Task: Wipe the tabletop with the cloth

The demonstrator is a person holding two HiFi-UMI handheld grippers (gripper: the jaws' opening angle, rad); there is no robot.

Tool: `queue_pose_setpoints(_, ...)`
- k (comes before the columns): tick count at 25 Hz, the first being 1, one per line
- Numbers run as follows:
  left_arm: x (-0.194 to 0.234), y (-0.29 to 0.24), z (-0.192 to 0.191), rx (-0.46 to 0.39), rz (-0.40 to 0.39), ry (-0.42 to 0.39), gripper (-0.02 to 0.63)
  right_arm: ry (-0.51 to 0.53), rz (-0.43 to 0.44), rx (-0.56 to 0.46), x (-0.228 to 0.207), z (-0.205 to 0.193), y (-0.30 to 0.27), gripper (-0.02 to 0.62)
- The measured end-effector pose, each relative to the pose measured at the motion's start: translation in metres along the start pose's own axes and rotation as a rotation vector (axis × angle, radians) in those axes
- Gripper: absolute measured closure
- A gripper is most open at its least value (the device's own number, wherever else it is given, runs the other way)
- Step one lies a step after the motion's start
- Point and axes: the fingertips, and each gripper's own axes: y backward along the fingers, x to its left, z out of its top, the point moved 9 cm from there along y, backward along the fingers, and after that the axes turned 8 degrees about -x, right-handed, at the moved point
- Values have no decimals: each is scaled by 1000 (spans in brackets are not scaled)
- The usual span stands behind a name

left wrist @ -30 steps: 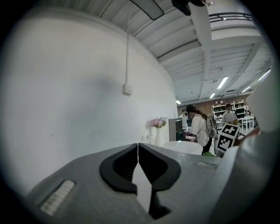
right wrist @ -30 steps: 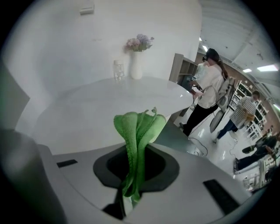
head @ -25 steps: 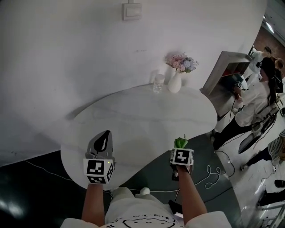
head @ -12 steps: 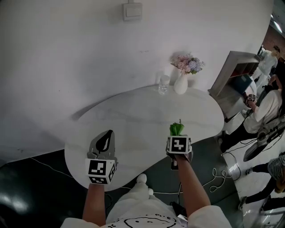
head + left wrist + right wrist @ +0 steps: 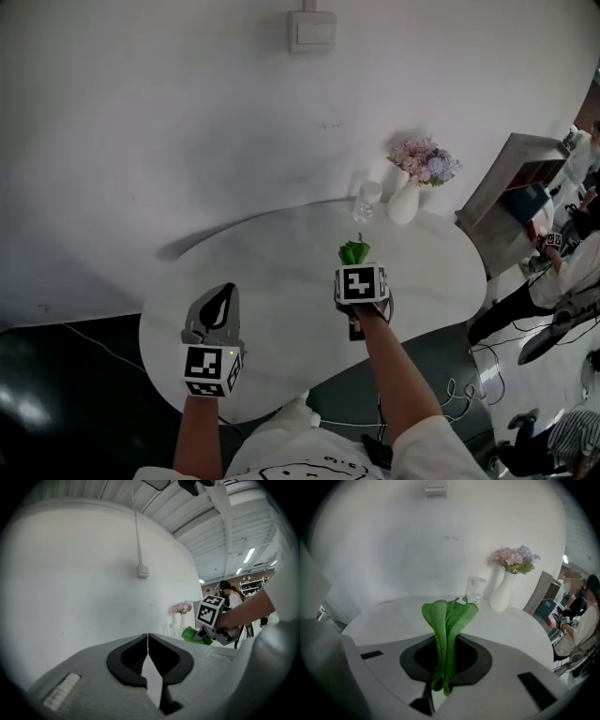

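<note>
Ribbed green cloth (image 5: 446, 620), smooth matt tabletop (image 5: 272, 267)

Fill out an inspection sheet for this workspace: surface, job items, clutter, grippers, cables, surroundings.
Surface: round white table, no spills seen.
Job's things: green cloth, bunched.
Clutter: white vase of flowers and a clear container at the table's far edge.
Grippers: left gripper shut, empty; right gripper shut on the cloth, over the table.
Cables: cable loose on the dark floor.
Surroundings: white wall, switch plate; people at right.

Lab-like hall: ribbed ceiling (image 5: 211, 522), strip lights (image 5: 249, 555), white table (image 5: 262, 267) with flower vase (image 5: 404, 202).
</note>
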Motion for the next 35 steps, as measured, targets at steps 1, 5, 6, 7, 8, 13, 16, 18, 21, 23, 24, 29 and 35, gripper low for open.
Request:
queue_pose_setpoints(1,6,-3,-3,8,10,3,586,11,9,5,5,8,-10,552)
queue_pose_setpoints(5,26,-17,-14,38,37,19,586,36,39,18,23,38,-49,552)
queue_pose_setpoints(6,31,-21,-17,42,41,24,586,43,47,24,28,45,-59,552)
queue_pose_setpoints(7,35,-25,-20,46,44,30,586,50,54,31,33,50,-68,552)
queue_pose_setpoints(8,39,-29,-23,49,46,36,586,58,61,38,37,55,-77,552)
queue_pose_setpoints(13,57,-46,-44,72,56,56,586,69,130,34,57,74,-125,552)
queue_pose_setpoints(16,66,-54,-55,85,58,70,586,42,159,39,64,81,-151,552)
queue_pose_setpoints(18,69,-58,-61,96,55,74,586,22,178,39,67,82,-167,552)
queue_pose_setpoints(21,73,-62,-69,110,52,73,586,9,187,41,72,84,-188,552)
queue_pose_setpoints(23,75,-62,-74,121,57,74,586,16,183,52,75,86,-203,552)
queue_pose_setpoints(24,76,-62,-76,128,62,76,586,21,182,59,77,87,-210,552)
queue_pose_setpoints(29,81,-60,-82,162,94,74,586,33,193,96,85,92,-241,552)
queue_pose_setpoints(35,85,-53,-82,197,150,55,586,51,215,162,92,87,-269,552)
